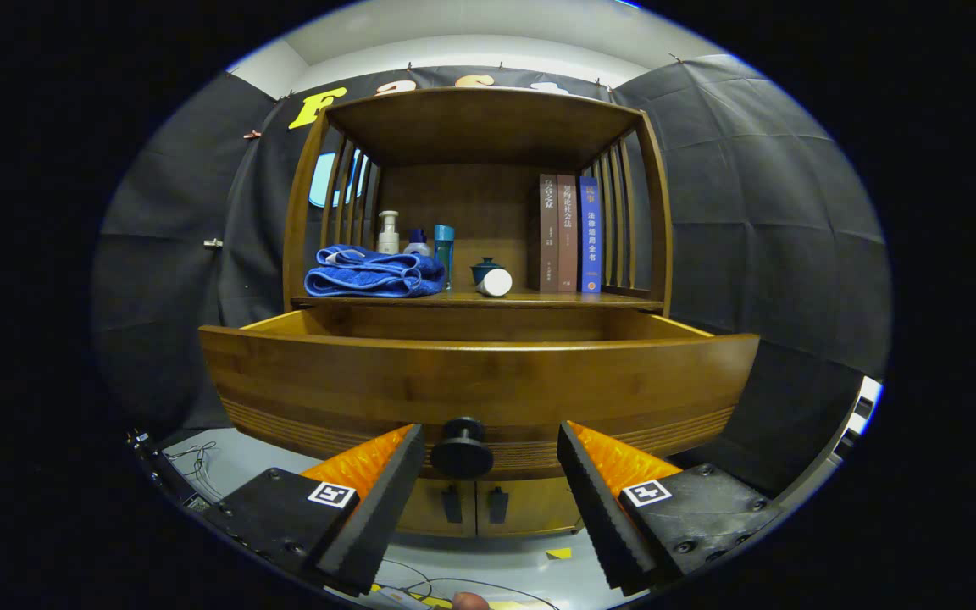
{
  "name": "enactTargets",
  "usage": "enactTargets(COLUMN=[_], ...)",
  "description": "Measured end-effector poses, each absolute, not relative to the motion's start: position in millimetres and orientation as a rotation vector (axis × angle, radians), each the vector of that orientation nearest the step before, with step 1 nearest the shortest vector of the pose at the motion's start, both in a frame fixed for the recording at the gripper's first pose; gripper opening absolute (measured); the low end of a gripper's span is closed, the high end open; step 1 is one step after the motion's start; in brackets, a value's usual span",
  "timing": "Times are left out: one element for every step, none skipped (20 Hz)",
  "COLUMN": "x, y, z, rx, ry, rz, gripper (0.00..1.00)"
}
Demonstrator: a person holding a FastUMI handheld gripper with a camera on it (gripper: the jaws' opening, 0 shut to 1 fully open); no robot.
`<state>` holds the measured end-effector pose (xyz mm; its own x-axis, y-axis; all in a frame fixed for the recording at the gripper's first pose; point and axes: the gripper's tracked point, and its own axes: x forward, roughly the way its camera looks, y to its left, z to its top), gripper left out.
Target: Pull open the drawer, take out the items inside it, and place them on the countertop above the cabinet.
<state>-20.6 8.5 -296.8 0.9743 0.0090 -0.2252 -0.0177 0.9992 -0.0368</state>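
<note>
The wooden drawer [479, 377] stands pulled out from the cabinet toward me, and its inside is hidden behind its front panel. Its round dark knob [462, 447] sits between my fingers, with a gap on each side. My gripper [488, 449] is open at the drawer front, touching nothing. Above the drawer, the countertop [623, 300] carries a folded blue towel [374, 272], a pump bottle [388, 233], a teal bottle [444, 246], a small dark lidded cup [485, 269] and a white cup [496, 282] on its side.
Three upright books [568, 234] stand at the countertop's right, under a wooden shelf roof with slatted sides. Two lower cabinet doors with dark handles [475, 505] lie beneath the drawer. Cables lie on the grey floor [225, 457] at the left.
</note>
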Motion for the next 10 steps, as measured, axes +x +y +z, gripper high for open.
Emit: enactTargets(x=[-17.4, -12.8, -9.5, -5.8, -2.3, 2.0, 5.7, 2.8, 4.6, 5.3], y=[10.0, 9.8, 13.2, 15.3, 14.9, 15.9, 16.2, 12.1, 12.5, 13.2], z=[-299.9, -302.2, -305.8, -309.9, -311.3, -312.2, -314.2, -313.8, -314.3, -315.0], rx=[-0.044, -0.046, -0.042, -0.041, -0.046, -0.047, -0.047, -0.064, -0.066, -0.062], ry=[0.227, 0.226, 0.232, 0.242, 0.246, 0.248, 0.257, 0.255, 0.252, 0.258], rz=[0.018, 0.02, 0.032, 0.04, 0.04, 0.044, 0.038, 0.027, 0.026, 0.024], gripper=[0.99, 0.99, 0.99, 0.99, 0.98, 0.99, 0.99, 0.99, 0.98, 0.98])
